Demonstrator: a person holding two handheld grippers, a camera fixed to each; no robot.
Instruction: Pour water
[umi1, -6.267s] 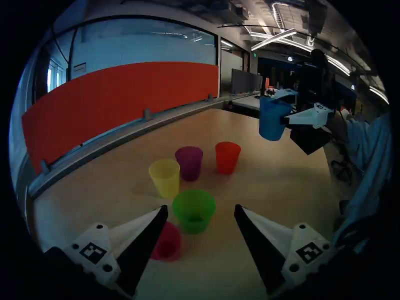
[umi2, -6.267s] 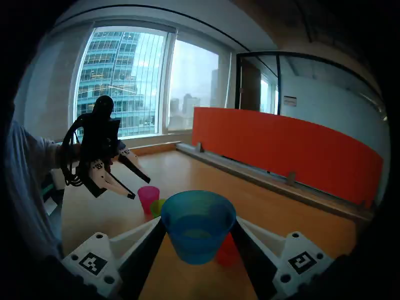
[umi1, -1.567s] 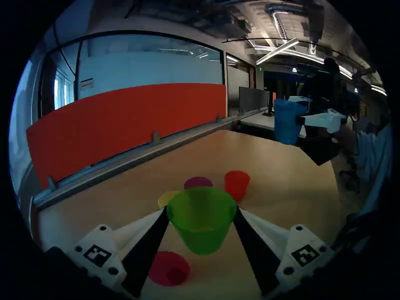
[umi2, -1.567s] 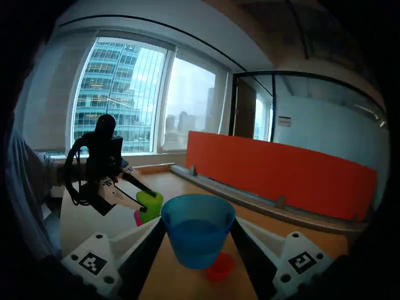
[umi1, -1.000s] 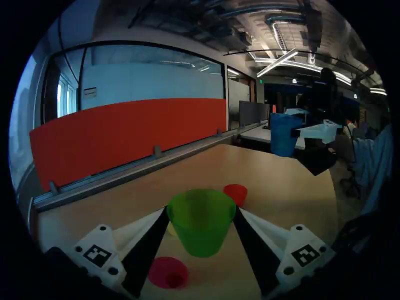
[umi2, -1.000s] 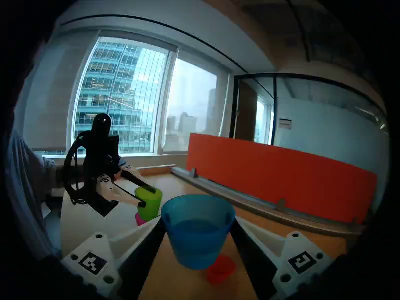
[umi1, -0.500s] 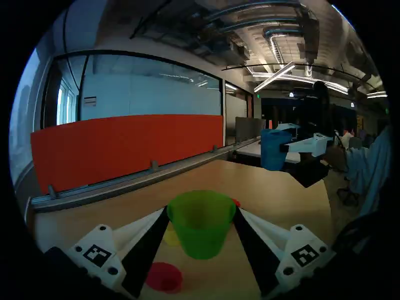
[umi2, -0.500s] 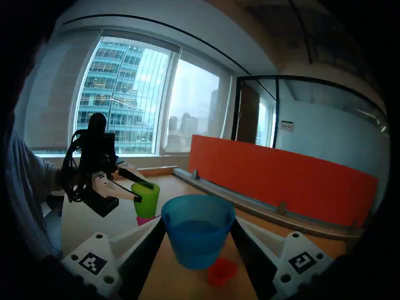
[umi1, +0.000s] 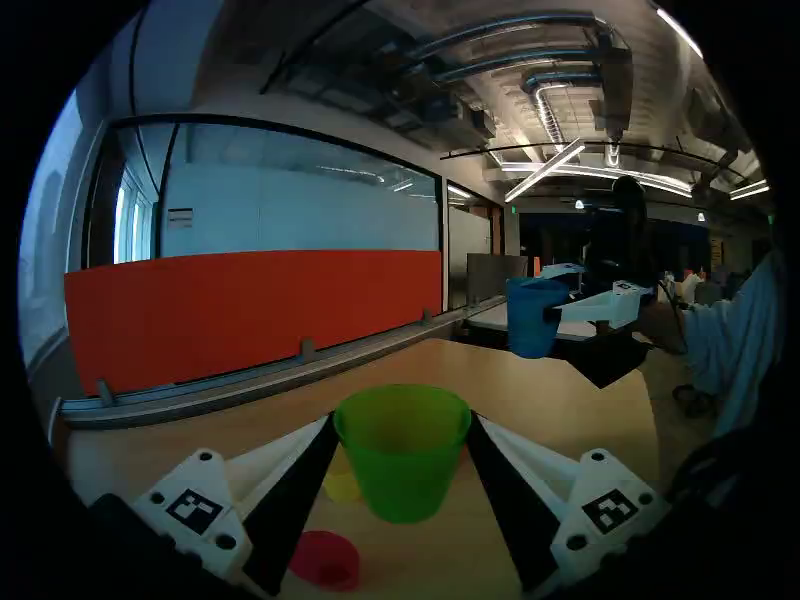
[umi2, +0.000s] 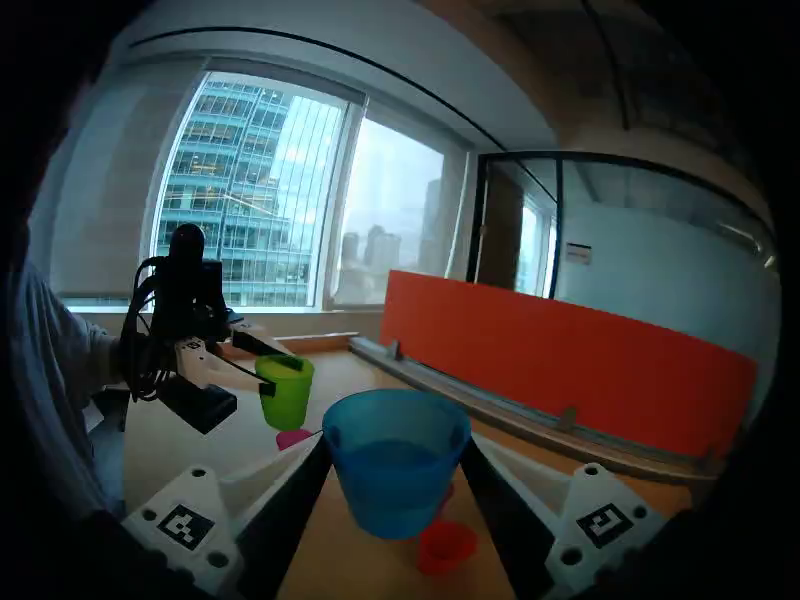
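While the left gripper (umi1: 400, 425) kept its jaws pinching the one translucent green plastic cup (umi1: 402, 460) upright, that cup sat higher above the pale wooden bench (umi1: 570, 400) than half a second before. Below it stood one pink plastic cup (umi1: 325, 560) and one yellow plastic cup (umi1: 342, 487). Farther off, the right gripper (umi2: 395, 445), jaws clamped on the one blue plastic cup (umi2: 395, 480) holding water, had drifted nearer; one red plastic cup (umi2: 446, 547) stood beneath it.

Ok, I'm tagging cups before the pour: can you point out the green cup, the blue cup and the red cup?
green cup (umi1: 403, 462), left gripper view, front wall below the rim.
blue cup (umi2: 397, 490), right gripper view, middle of the front wall.
red cup (umi2: 446, 547), right gripper view, inside its open mouth.
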